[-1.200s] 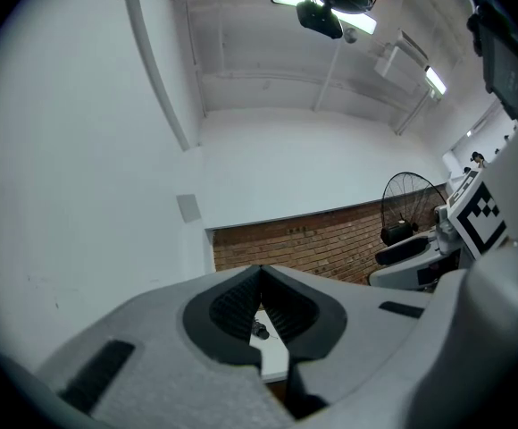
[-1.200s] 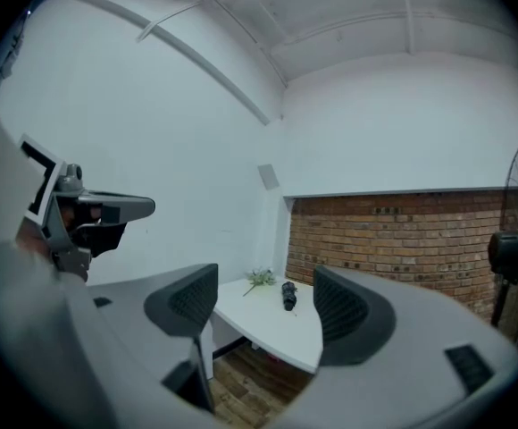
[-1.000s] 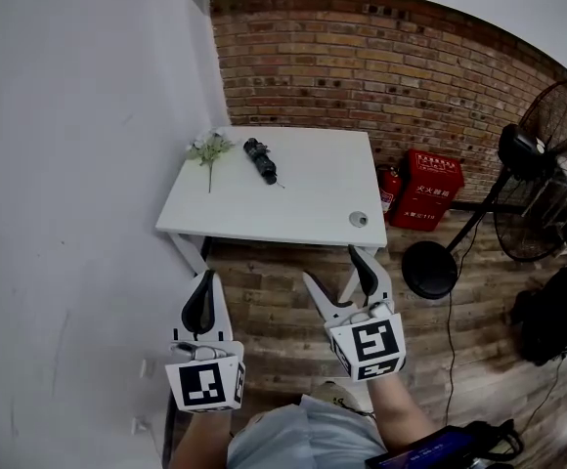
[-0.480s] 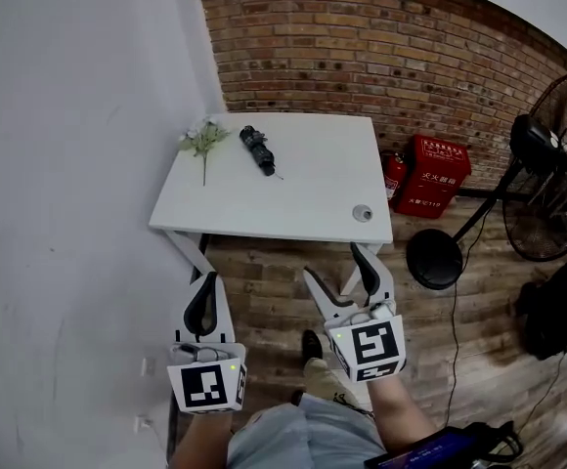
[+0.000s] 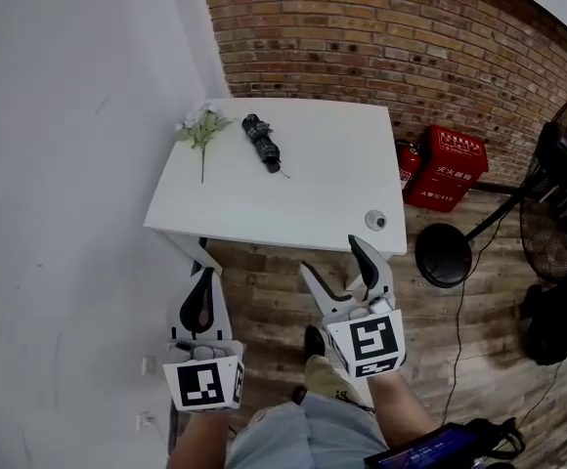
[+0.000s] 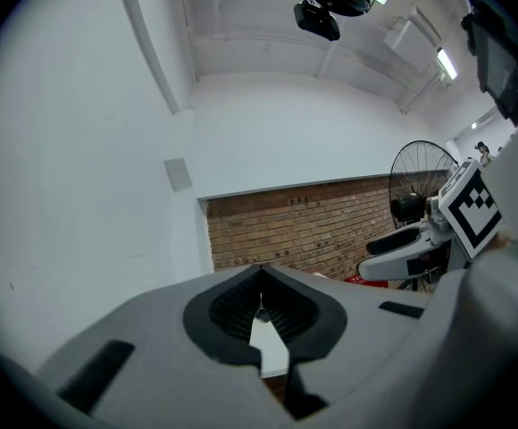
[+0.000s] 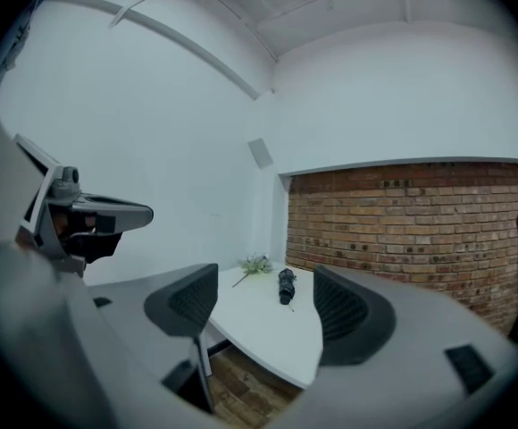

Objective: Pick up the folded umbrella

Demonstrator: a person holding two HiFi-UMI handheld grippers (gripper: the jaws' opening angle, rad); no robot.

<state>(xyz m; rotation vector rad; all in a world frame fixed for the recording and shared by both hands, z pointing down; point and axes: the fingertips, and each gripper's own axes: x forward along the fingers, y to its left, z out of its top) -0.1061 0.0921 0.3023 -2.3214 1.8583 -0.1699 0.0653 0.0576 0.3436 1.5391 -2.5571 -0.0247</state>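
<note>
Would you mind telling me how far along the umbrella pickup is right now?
Nothing is done yet: the folded umbrella lies untouched on the white table, near the flower sprig. Nothing is in hand: the right tool is open and empty, and the left tool is shut, both short of the table. What is left is to reach in, grip the umbrella and lift it.

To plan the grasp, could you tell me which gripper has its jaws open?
The right gripper: its jaws stand apart and empty, while the left gripper has its jaws together.
</note>
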